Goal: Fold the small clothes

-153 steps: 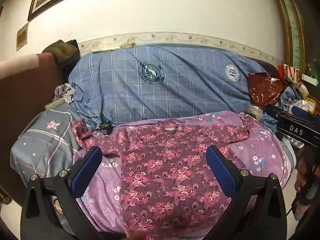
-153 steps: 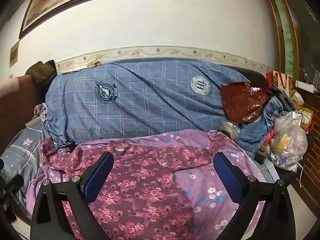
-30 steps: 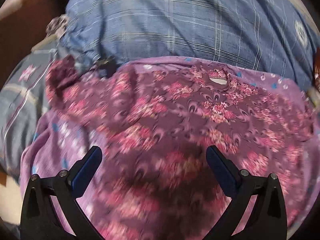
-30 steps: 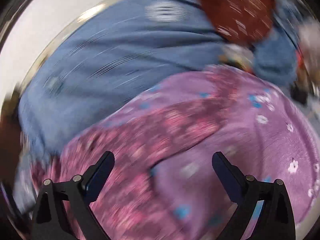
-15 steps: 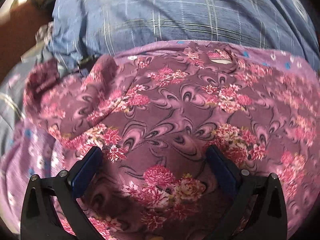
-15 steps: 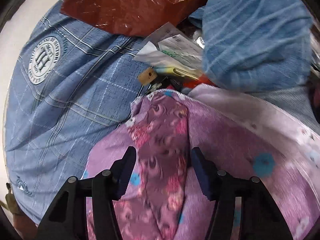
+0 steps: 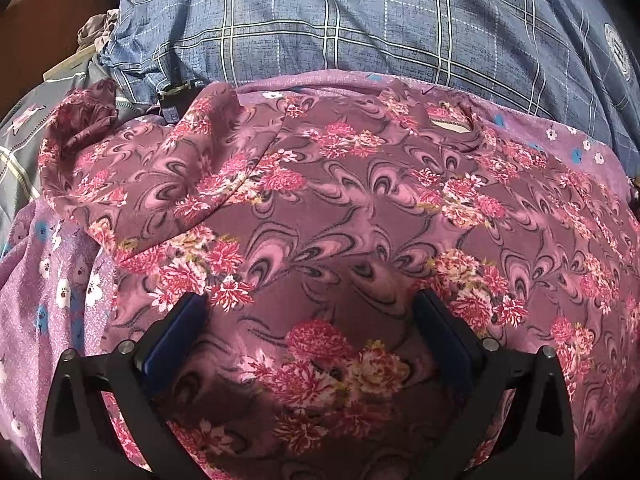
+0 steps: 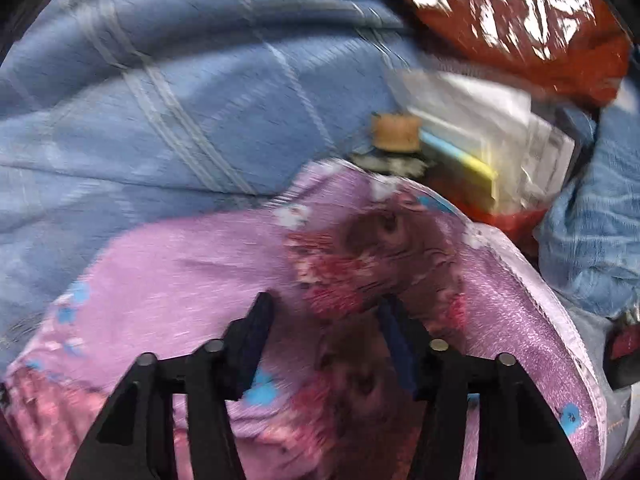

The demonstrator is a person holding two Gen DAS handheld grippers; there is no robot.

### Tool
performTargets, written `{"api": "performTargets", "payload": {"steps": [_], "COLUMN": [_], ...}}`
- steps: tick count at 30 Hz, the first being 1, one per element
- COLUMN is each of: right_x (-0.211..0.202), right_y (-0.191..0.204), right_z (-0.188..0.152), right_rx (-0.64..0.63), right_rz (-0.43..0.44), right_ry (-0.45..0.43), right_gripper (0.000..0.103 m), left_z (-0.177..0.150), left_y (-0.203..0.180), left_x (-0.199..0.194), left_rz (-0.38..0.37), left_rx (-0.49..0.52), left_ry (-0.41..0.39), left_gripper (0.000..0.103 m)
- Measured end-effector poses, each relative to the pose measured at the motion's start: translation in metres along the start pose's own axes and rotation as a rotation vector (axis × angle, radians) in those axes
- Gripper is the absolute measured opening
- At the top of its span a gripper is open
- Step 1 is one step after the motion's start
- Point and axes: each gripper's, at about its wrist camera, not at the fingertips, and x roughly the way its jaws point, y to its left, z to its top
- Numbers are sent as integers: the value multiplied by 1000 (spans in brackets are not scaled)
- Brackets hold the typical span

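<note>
Quilt: a blue checked quilt (image 7: 360,20) is bunched along the far side, behind everything else.
Sheet: a lilac sheet (image 7: 44,288) with small white and blue flowers lies in front of the quilt; its bare parts show at the left edge and the far right corner.
Top: a maroon flowered top (image 7: 320,208) is spread flat on the sheet with its neck opening toward the quilt. One sleeve is rumpled at the sheet's left edge; the other sleeve (image 8: 372,256) reaches toward the sheet's far right corner.
Pillow: a grey pillow (image 7: 20,136) with star prints sits off the sheet's left edge.
Clutter: a red plastic bag (image 8: 520,16), a clear bag of papers (image 8: 492,120) and a light blue cloth (image 8: 592,220) lie just past the sheet's far right corner.
Left gripper (image 7: 310,320): fingers spread wide, low over the near middle of the top, cloth between them but not pinched.
Right gripper (image 8: 328,328): jaws have just been closing and now stand narrow, either side of the sleeve. The view is blurred; I cannot tell if the pads press the cloth.
</note>
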Motion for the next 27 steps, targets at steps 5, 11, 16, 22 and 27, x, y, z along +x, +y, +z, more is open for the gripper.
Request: {"api": "performTargets", "payload": {"steps": [5,11,16,22,27], "right_x": [-5,-59,-118,-174,-219], "right_y": [-16,-63,-61,0,100], "right_z": [-10,-20,-32,-44,-81], "right_rx": [31,245,299,221,70], "right_rz": [37,341,567,775,918], "right_ry": [-33,-122,-141,-127,-83], "right_gripper": [13,10,10,10,11], "left_z": [0,5,17,37,47], "left_y": [0,1,4,31,68], "left_x": [0,-3,-9,-46,-51], "left_rz": [-6,-18,-28,65,161], "left_rx": [-2,16,47,-16,-83], "left_ry": [1,42,67,-151,-211], "left_gripper": [103,103,103,103,103]}}
